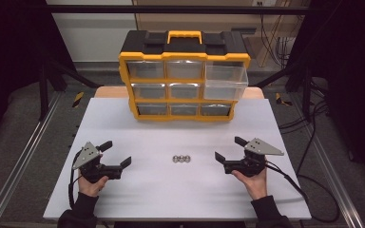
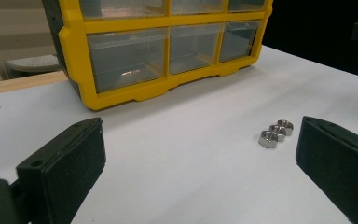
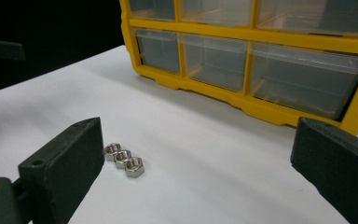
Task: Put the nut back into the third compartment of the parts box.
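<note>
Three shiny metal nuts (image 1: 181,158) lie in a short row on the white table (image 1: 171,194), each one touching the next. They sit in the middle of the table, between the two grippers and a little in front of the box. The nuts (image 2: 275,133) also show close up past the left gripper's jaws, and the nuts (image 3: 124,159) lie near one jaw in the right gripper view.

One yellow and black box (image 1: 184,76) stands at the far side of the table. It has nine clear drawers in three rows of three. The top right drawer (image 1: 225,81) is pulled out; the other eight are pushed in.

There are two grippers. The left gripper (image 1: 116,154) rests low on the table, held by the left hand (image 1: 92,184), and points in toward the nuts. Its jaws are wide apart with nothing between them. The right gripper (image 1: 230,148) is held the same way by the right hand (image 1: 254,181) and points in from the other side. Its jaws are wide apart too, holding nothing. Both grippers are well apart from the nuts.
</note>
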A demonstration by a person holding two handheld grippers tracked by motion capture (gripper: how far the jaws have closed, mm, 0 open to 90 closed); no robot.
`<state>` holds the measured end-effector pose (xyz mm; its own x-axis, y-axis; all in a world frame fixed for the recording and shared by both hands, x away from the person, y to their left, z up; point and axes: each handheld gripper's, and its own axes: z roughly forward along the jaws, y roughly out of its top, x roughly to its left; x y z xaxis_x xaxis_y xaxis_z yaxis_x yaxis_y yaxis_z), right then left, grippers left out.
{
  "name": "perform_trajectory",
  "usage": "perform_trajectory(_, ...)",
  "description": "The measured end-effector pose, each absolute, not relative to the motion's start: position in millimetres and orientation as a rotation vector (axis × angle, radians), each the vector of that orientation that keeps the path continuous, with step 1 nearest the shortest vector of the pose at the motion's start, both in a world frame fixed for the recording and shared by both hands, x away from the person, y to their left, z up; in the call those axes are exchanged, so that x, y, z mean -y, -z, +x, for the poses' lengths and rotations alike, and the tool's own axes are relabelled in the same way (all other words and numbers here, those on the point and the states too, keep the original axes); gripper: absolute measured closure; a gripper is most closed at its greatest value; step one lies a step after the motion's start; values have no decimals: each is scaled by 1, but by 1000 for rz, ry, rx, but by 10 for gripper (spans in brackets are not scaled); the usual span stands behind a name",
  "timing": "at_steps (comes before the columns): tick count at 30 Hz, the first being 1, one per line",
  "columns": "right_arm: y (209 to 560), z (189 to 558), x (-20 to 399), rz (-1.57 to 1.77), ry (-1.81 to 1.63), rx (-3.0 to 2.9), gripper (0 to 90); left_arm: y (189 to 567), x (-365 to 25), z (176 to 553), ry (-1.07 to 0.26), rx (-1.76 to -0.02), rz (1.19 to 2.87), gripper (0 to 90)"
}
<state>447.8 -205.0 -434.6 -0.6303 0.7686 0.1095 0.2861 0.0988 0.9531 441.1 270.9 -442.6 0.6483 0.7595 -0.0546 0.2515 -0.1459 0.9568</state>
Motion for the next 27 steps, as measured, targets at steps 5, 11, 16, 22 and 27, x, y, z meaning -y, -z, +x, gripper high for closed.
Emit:
perform_trajectory(5,434,456,188,1010,-1524,-2005,37,443,-271,441,-546,-833,1703,11)
perform_trajectory(11,434,462,173,1008,-1518,-2039,39,443,-271,442,-543,-833,1708,10)
perform_trajectory(16,437,471,152,993,-1492,-2085,46,443,-271,442,-542,-834,1707,10)
perform_trajectory(22,445,480,135,991,-1445,-2147,49,443,-271,442,-543,-834,1707,10)
perform_trajectory(27,460,490,120,1008,-1379,-2225,72,443,-271,442,-544,-835,1708,10)
